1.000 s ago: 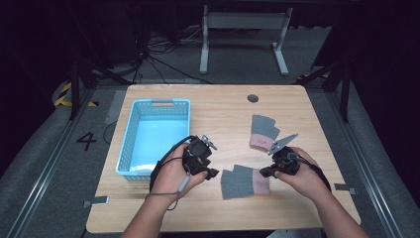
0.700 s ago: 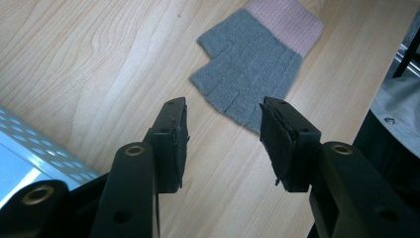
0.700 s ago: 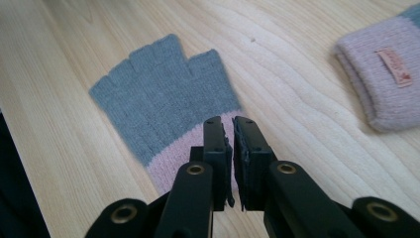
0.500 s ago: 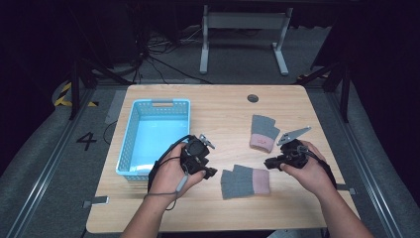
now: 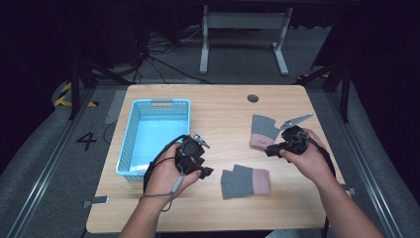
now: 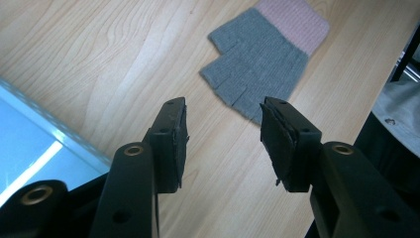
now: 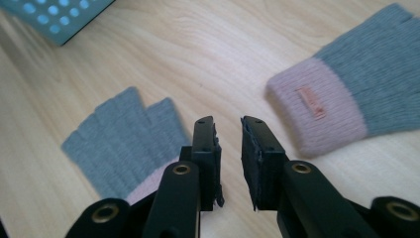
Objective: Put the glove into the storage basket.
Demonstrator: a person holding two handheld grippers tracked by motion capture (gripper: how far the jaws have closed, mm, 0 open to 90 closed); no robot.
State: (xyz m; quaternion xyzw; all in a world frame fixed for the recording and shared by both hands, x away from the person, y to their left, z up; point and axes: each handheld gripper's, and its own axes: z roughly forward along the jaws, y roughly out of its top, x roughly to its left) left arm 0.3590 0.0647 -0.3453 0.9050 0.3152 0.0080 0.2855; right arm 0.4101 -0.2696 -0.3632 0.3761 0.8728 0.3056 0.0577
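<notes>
Two knitted fingerless gloves, grey with pink ribbed cuffs, lay flat on the wooden table [image 5: 218,111], both to the right of the blue perforated plastic basket [image 5: 130,139], probably laid out for sorting into it. The nearer glove [image 5: 244,181] sat closest to the basket, just beyond the left gripper [image 5: 202,168], whose jaws stood well apart and empty, seemingly lined up on it. The farther glove [image 5: 261,131] lay beyond. The right gripper [image 5: 271,149] hovered between the gloves; its jaws, narrowly parted, had just been opening, with nothing between them.
</notes>
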